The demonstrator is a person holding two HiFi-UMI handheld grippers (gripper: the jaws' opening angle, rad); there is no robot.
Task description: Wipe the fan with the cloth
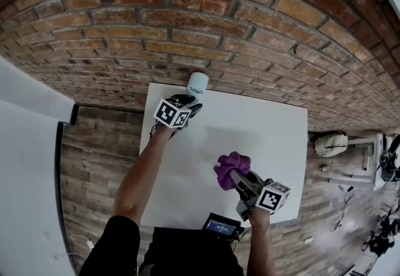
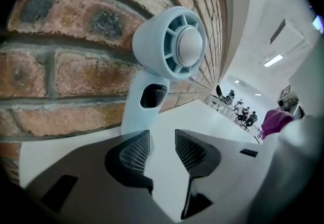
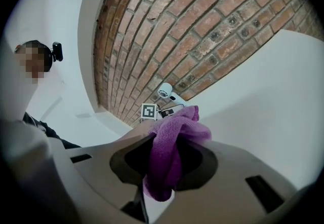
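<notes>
The fan (image 1: pixel 197 83) stands upright at the worktop's (image 1: pixel 269 131) far edge. It is just ahead of the left gripper (image 2: pixel 162 146), whose jaws are spread and empty. The right gripper (image 3: pixel 164 154) is farther from the fan, its jaws pinching the cloth (image 3: pixel 174 132).

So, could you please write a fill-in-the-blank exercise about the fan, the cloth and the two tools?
The right tool is shut on a ____ cloth.
The small white fan stands on the table, close to a ____ wall.
The left tool points at the fan with its jaws ____ and nothing between them.
Missing words: purple, brick, open.
</notes>
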